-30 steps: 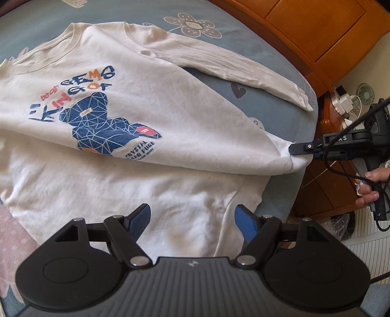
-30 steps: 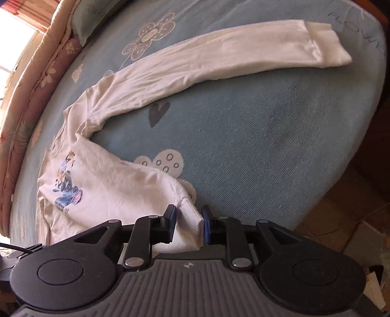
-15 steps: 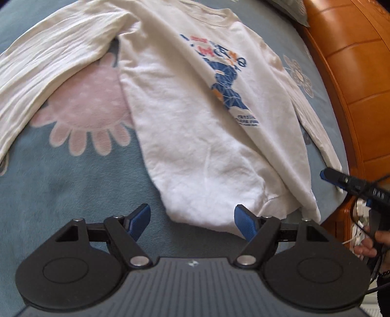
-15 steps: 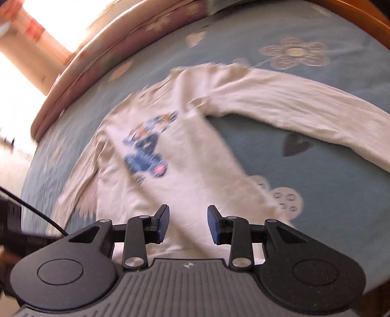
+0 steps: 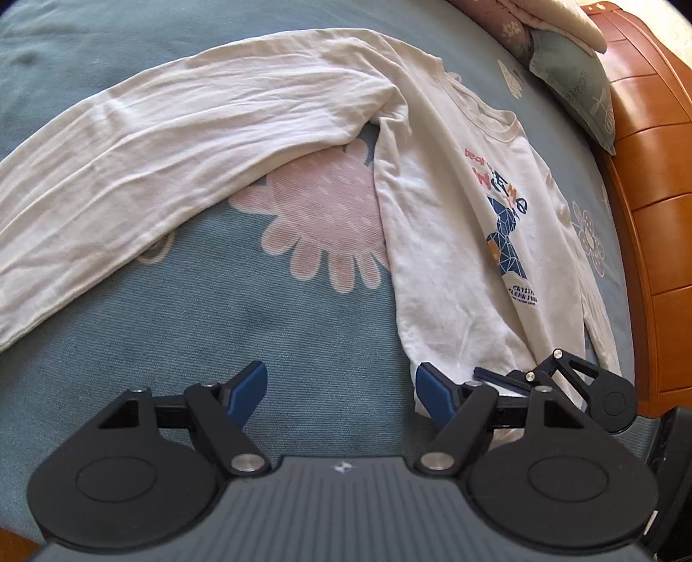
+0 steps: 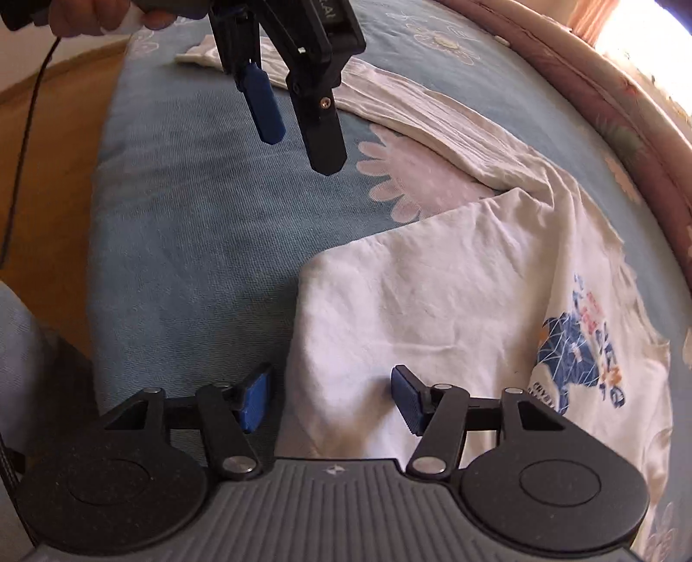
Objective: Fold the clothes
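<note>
While I'm holding both grippers over the bed point(image 5: 302, 346), its blue flowered cover is taking up most of both views, with a wooden headboard point(image 5: 657, 216) running along the right edge of the left wrist view. Lying flat on the cover is the white long-sleeved shirt point(image 5: 454, 242), print side up, one sleeve point(image 5: 173, 147) stretching out across the cover away from the body, bottom hem nearest me. A pillow point(image 5: 575, 82) is sitting at the far end by the headboard. My left gripper point(image 5: 341, 391) is hanging over bare cover just beside the hem corner, jaws standing wide, gripping nothing. My right gripper point(image 6: 331, 400) is pointing down at the hem edge, jaws opening, fabric lying under the gap but the pads aren't pressing on it. My hand point(image 6: 86, 17) is showing on the left gripper's handle in the right wrist view.
</note>
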A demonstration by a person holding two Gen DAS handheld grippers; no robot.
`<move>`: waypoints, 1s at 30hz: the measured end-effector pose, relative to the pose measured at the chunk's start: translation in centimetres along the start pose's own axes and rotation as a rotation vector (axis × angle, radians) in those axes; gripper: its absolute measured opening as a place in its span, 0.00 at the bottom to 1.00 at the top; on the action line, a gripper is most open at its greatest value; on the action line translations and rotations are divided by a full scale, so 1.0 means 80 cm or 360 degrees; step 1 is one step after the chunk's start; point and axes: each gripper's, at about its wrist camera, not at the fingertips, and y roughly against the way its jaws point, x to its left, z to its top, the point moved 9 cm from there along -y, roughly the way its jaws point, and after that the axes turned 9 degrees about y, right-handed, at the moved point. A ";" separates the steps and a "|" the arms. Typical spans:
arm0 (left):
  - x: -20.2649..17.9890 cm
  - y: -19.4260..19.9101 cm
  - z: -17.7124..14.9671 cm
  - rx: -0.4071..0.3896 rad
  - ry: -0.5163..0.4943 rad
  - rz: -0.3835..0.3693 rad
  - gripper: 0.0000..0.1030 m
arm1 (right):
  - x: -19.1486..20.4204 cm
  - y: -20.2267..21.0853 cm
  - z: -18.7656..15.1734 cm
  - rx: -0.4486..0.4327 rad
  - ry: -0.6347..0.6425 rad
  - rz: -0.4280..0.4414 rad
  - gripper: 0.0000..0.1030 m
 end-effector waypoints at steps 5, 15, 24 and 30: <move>-0.014 -0.005 -0.014 0.0052 -0.0081 -0.0070 0.73 | -0.078 0.022 -0.021 -0.0022 -0.0464 -0.0138 0.64; -0.086 -0.049 -0.019 0.0179 -0.0450 -0.0220 0.73 | -0.194 0.027 -0.134 -0.0003 -0.1358 -0.0252 0.64; -0.165 -0.097 -0.026 0.0347 -0.0434 -0.0623 0.70 | -0.178 0.052 -0.172 -0.0025 -0.1552 -0.0283 0.65; -0.165 -0.130 -0.009 0.0341 -0.0081 -0.0764 0.64 | -0.165 0.066 -0.187 -0.0036 -0.1619 -0.0307 0.66</move>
